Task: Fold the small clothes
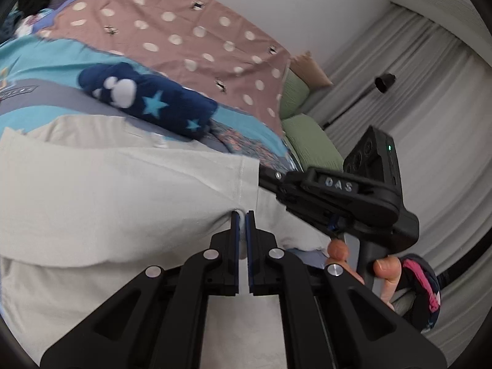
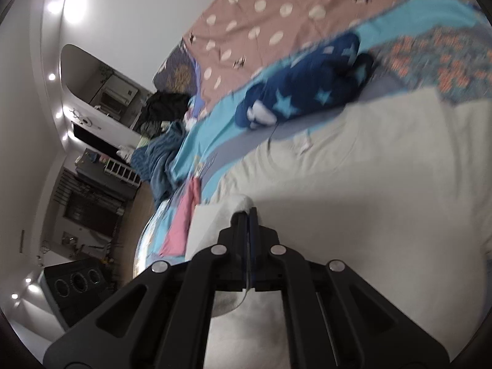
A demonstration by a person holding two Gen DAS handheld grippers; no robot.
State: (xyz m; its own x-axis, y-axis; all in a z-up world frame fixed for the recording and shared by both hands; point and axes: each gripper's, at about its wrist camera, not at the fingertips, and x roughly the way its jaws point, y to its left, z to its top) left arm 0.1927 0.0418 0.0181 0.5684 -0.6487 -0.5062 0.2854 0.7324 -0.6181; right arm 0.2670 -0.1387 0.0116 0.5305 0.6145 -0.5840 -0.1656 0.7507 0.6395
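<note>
Pale grey garment [image 1: 123, 184] lay across the bed [image 1: 184, 30]; left claw [image 1: 243, 218] and right claw [image 2: 248, 215] each clamped its near edge, likely to lift a fold.

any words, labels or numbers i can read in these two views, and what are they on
"DAS": raised letters on the black body of the right tongs, seen in the left wrist view.
Blurred, unreadable: a print on the turquoise bedcover and a small tag on the pale grey garment.
No other text shows.
</note>
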